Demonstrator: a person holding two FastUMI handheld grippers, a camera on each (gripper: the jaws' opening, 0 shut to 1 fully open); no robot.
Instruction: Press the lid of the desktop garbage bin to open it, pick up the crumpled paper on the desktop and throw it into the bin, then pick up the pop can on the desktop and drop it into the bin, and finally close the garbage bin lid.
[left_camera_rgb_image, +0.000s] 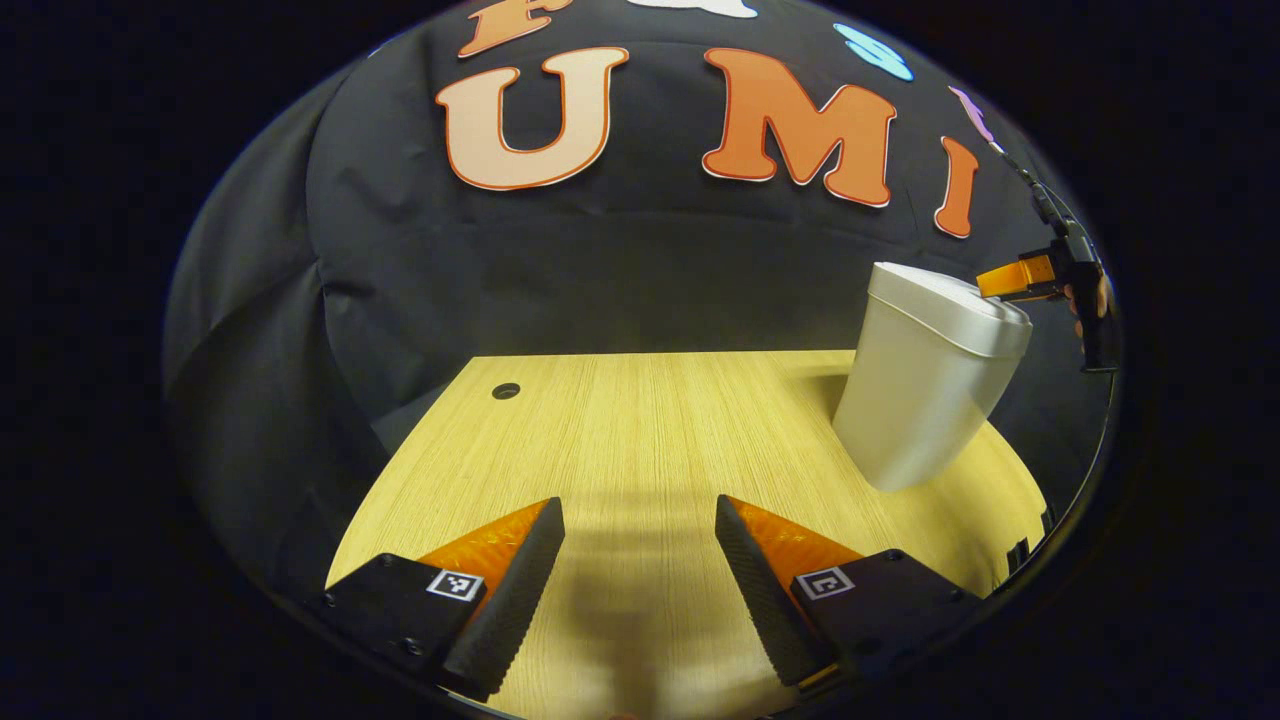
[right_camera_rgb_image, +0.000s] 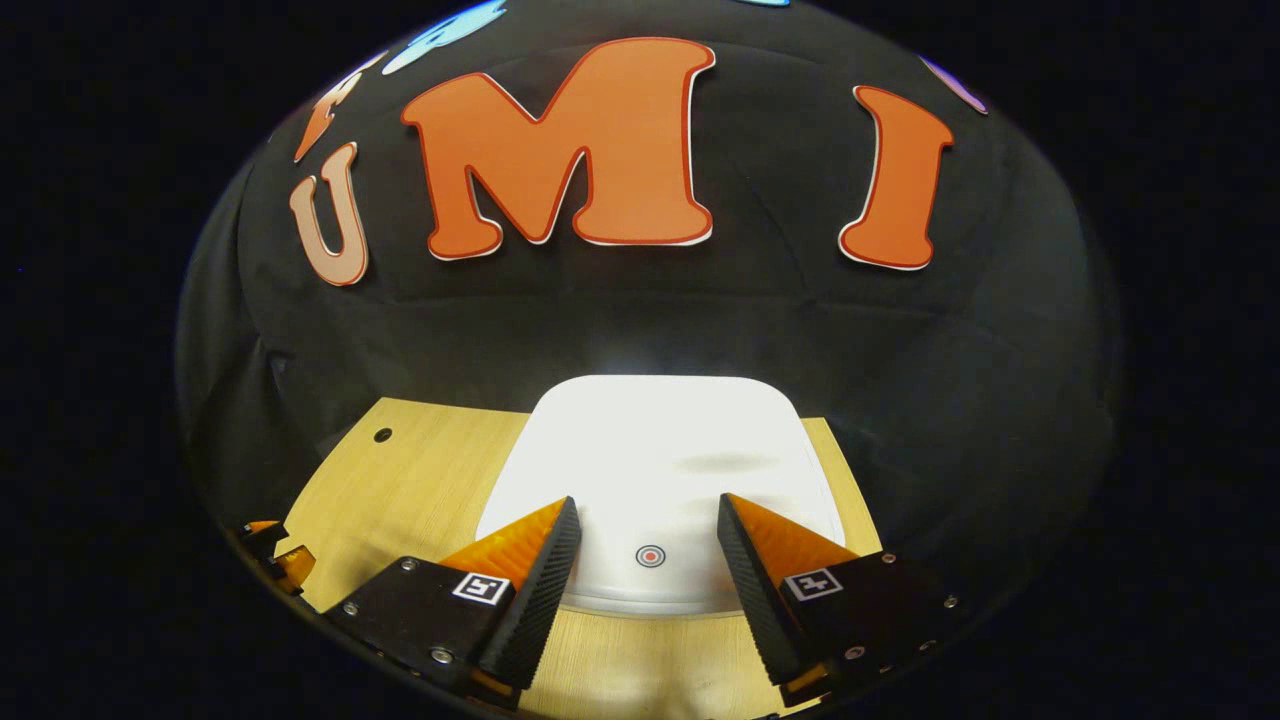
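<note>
The bin (left_camera_rgb_image: 925, 385) stands on the desk (left_camera_rgb_image: 640, 430), lid (right_camera_rgb_image: 660, 470) flat and shut. The right gripper (right_camera_rgb_image: 648, 535) hovers over it, the left gripper (left_camera_rgb_image: 640, 545) over bare wood — both wide apart, holding nothing. Any press belongs squarely on the lid's round mark (right_camera_rgb_image: 650, 556) — straight down, so the bin doesn't tip.

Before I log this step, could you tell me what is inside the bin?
The bin stands on the table with its lid shut, so the inside is covered. The right gripper hangs open above the lid.
</note>
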